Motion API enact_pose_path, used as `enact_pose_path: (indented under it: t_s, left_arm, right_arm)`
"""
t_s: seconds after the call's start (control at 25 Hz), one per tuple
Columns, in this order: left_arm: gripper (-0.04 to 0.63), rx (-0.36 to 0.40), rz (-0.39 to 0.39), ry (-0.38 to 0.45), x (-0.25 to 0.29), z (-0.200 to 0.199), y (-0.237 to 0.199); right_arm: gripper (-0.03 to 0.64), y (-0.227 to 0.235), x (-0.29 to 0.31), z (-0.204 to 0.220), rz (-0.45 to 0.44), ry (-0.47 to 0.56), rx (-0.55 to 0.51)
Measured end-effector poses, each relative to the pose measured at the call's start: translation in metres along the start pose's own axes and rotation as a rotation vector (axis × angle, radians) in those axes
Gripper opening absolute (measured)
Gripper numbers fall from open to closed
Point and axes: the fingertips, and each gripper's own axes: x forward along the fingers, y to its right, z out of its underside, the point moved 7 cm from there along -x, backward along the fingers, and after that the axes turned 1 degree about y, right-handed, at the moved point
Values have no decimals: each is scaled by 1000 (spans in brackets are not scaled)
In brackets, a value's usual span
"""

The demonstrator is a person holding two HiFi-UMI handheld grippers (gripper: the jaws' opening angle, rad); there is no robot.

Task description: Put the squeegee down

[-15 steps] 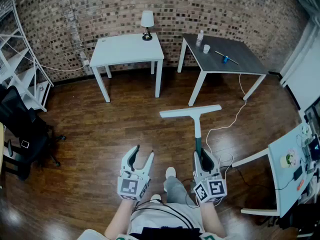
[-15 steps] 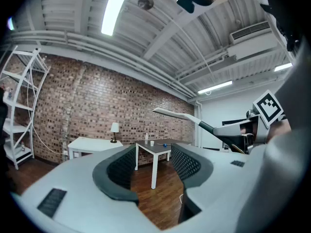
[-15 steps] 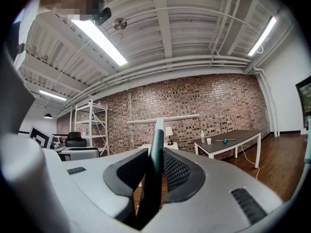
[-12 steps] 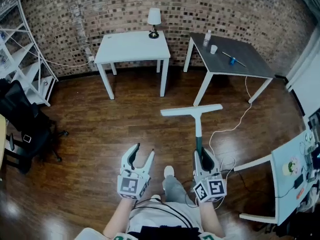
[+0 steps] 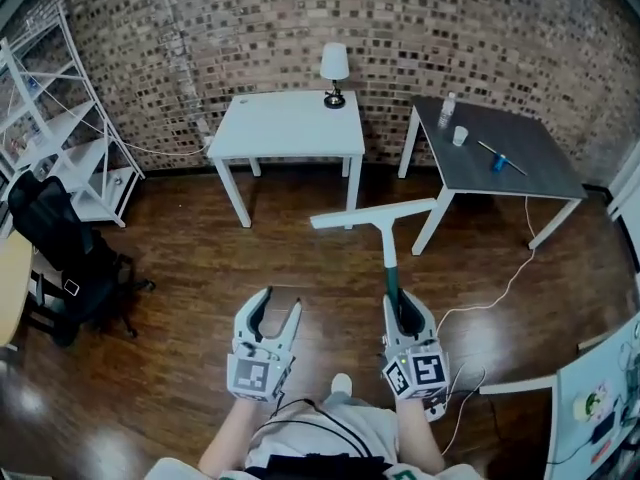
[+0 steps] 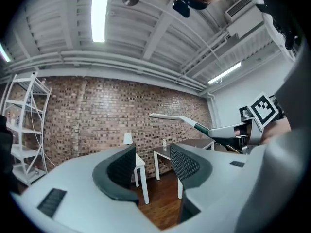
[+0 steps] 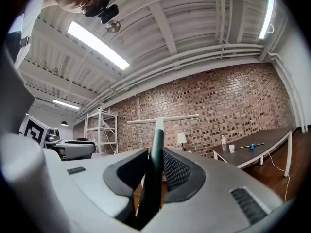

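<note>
The squeegee [image 5: 375, 215] is a long white blade on a white stem with a dark green handle, held out level above the wooden floor. My right gripper [image 5: 403, 314] is shut on the green handle, which runs forward between its pads [image 7: 176, 168] to the blade [image 7: 163, 120]. My left gripper [image 5: 272, 315] hovers beside it to the left, a hand's width away; its jaws stand apart with nothing between them [image 6: 151, 165]. In the left gripper view the squeegee [image 6: 170, 118] and my right gripper [image 6: 228, 132] show at the right.
A white table [image 5: 290, 125] with a lamp [image 5: 334, 68] stands against the brick wall. To its right is a dark table [image 5: 500, 150] with a bottle, a cup and a blue tool. White shelving [image 5: 50, 118] and a black chair [image 5: 62, 260] stand left. A cable [image 5: 500, 290] trails over the floor.
The head view has swung left, so both tables sit further right and lower in the picture. Both grippers and the squeegee keep the same pose; the right one still holds the handle.
</note>
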Motion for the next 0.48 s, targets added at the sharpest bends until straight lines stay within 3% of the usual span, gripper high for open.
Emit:
enact_pose_path:
  t_s: [0.2, 0.4, 0.48]
  left_arm:
    - [198, -3, -60, -26, 30, 10, -1]
    - [200, -46, -156, -71, 42, 24, -22]
    - [227, -23, -160, -72, 52, 36, -36]
  right_arm:
    - [115, 30, 38, 17, -50, -48, 68]
    - [115, 24, 67, 32, -119, -102, 103]
    - [117, 21, 81, 36, -138, -119, 106]
